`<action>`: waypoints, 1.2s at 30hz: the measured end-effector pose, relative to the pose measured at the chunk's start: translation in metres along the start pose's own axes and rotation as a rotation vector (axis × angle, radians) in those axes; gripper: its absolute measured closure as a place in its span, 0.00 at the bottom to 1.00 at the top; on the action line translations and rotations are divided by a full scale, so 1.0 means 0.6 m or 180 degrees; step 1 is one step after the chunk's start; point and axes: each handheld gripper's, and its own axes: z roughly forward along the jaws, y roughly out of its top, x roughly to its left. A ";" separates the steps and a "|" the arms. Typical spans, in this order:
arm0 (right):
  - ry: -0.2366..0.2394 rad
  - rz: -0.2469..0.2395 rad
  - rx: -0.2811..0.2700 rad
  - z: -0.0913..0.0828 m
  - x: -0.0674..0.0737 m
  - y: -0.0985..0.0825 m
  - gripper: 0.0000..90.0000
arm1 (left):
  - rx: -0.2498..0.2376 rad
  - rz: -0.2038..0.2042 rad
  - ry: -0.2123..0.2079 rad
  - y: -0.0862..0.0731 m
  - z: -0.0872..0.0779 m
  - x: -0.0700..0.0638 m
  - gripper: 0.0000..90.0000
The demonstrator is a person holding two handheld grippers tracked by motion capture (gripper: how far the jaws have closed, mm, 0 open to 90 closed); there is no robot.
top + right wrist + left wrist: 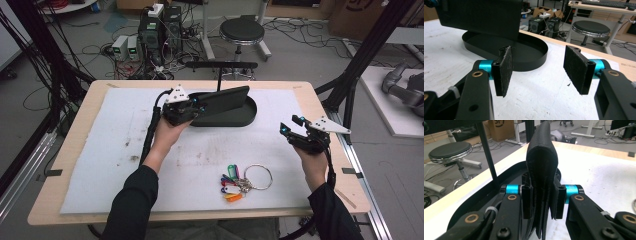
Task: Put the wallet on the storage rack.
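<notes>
My left gripper is shut on one end of a flat black wallet, holding it on edge above a black oval tray at the back middle of the white mat. In the left gripper view the wallet stands upright, clamped between both pads, with the tray's rim curving behind my gripper. My right gripper hovers at the mat's right side, open with nothing between its jaws. From the right gripper view my gripper looks toward the tray and the hanging wallet.
A large key ring with several coloured tags lies on the white mat near the front. Beyond the table's far edge stand a round stool and computer boxes among cables.
</notes>
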 end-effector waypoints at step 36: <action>0.0006 0.0020 0.0016 0.002 -0.004 -0.003 0.46 | -0.0011 -0.0243 0.0195 -0.063 0.092 0.040 0.84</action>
